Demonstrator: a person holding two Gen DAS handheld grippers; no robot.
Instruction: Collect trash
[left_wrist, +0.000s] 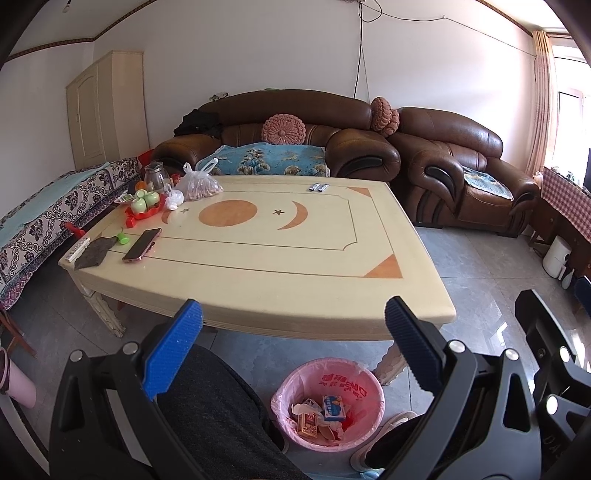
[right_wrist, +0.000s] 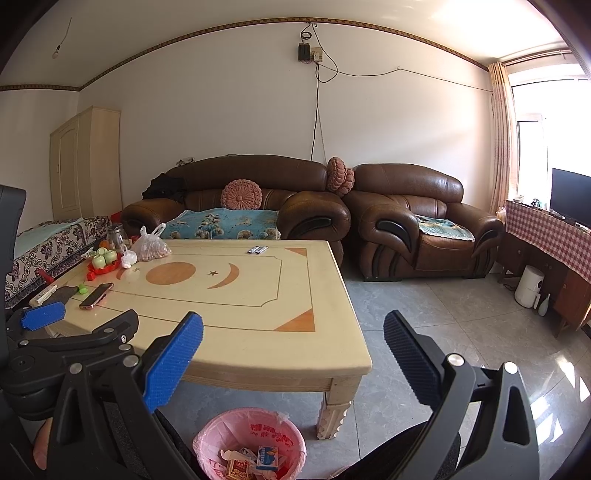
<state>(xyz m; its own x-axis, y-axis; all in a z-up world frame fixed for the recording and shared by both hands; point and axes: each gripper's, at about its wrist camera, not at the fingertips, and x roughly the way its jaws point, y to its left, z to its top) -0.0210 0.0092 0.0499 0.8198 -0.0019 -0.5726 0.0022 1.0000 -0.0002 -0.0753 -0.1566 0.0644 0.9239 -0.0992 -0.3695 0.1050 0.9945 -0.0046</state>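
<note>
A pink-lined trash bin (left_wrist: 291, 430) stands on the floor below the table's near edge; it also shows in the right wrist view (right_wrist: 207, 443). It holds several small boxes and wrappers (left_wrist: 334, 408). My left gripper (left_wrist: 293, 314) is open and empty above the bin, at the table's near edge. My right gripper (right_wrist: 293, 325) is open and empty, level with the table's near right corner. Two small dark wrappers (left_wrist: 318, 187) lie at the table's far edge, also seen in the right wrist view (right_wrist: 257, 250).
The cream coffee table (left_wrist: 295, 280) carries a phone (left_wrist: 142, 244), a grey cloth (left_wrist: 92, 252), a remote (left_wrist: 77, 250), a red tray with green cups (left_wrist: 142, 206), a glass jar (left_wrist: 155, 175) and a plastic bag of nuts (left_wrist: 199, 186). Brown sofas (left_wrist: 295, 147) stand behind. A person's legs (left_wrist: 221, 424) are below.
</note>
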